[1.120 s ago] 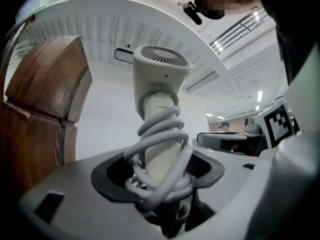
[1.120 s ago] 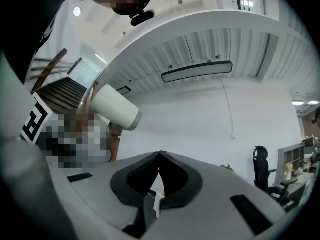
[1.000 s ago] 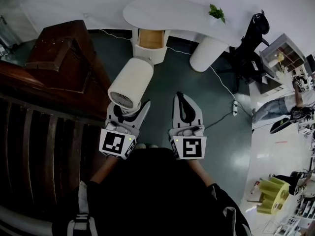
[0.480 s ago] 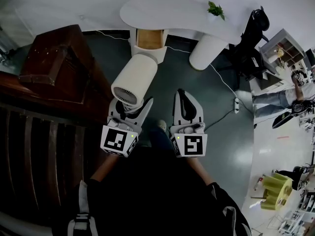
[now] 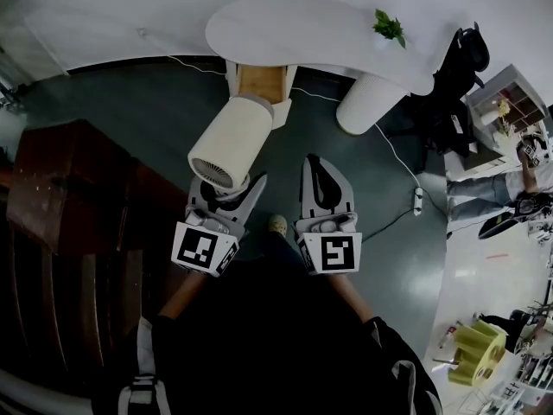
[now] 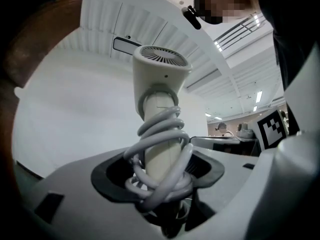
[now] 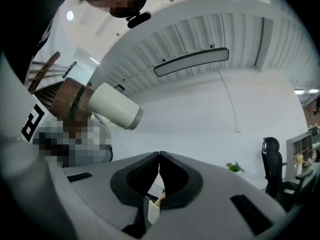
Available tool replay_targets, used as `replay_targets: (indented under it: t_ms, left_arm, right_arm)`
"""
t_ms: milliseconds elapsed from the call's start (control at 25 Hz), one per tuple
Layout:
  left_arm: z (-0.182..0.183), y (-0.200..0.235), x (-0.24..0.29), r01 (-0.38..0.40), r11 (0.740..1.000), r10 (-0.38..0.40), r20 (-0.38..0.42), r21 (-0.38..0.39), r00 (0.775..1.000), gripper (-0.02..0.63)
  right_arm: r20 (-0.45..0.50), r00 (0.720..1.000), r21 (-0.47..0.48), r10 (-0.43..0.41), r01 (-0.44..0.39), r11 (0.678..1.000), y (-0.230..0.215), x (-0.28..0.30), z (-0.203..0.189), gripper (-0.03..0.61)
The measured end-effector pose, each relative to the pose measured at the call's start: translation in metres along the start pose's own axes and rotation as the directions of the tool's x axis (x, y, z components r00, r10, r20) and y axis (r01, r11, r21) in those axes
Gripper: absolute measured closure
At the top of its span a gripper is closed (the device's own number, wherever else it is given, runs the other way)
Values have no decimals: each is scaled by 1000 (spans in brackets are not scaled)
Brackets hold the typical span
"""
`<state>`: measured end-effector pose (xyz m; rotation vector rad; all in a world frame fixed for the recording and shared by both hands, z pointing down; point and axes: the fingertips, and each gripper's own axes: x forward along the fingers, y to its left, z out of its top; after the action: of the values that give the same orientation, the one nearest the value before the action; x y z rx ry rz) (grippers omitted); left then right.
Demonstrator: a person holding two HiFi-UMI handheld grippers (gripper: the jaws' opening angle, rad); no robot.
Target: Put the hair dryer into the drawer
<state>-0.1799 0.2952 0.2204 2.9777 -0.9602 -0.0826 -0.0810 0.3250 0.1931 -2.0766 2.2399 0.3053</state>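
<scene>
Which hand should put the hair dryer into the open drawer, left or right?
Left. The left gripper clamps the hair dryer by its cord-wrapped handle, and the open drawer lies straight ahead of it. The right gripper is shut and empty.

Head view overhead, gripper views close along jaws, sharing hair dryer (image 5: pixel 232 141)

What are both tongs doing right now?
Left tongs: closed on the cream plastic hair dryer, where its grey cord is wound.
Right tongs: closed, holding nothing.
</scene>
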Motion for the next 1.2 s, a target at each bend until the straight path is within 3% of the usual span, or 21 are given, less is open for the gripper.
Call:
replay_targets:
  t_ms: [640, 920, 1200]
  left_arm:
    - [5, 44, 141, -132, 991, 133, 21, -39, 991, 328]
    - [-2, 57, 156, -153, 987, 153, -12, -42, 988, 327]
    - [-5, 81, 176, -139, 989, 139, -4, -42, 990, 327]
  right_arm:
    - [-136, 979, 13, 150, -150, 989, -102, 120, -48, 555]
    - [-96, 984, 54, 152, -147, 988, -113, 139, -56, 555]
    - [-135, 979, 38, 155, -151, 988, -117, 158, -67, 555]
